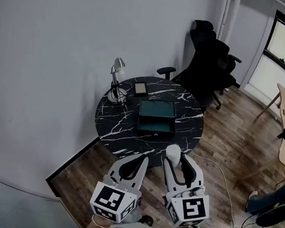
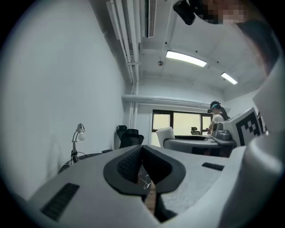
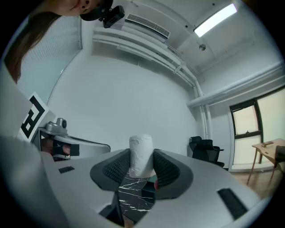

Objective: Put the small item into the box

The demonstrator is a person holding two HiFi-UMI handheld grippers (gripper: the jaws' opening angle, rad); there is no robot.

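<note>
Near edge of table (image 1: pixel 124 130) bare up to open box (image 1: pixel 157 113). Lamp (image 1: pixel 119 66) left-rear, flat case (image 1: pixel 141 89) behind, chairs (image 1: pixel 209 57) beyond.

Office, black swivel chairs (image 1: pixel 209 62), desk lamp (image 1: pixel 117 80)

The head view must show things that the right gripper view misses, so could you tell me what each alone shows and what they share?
Only the head view: the desk lamp and the small dark pad near it. Only the right gripper view: the ceiling light and the air conditioner. Both: the white cylinder clamped in the right gripper, the marble table and the black office chairs.
</note>
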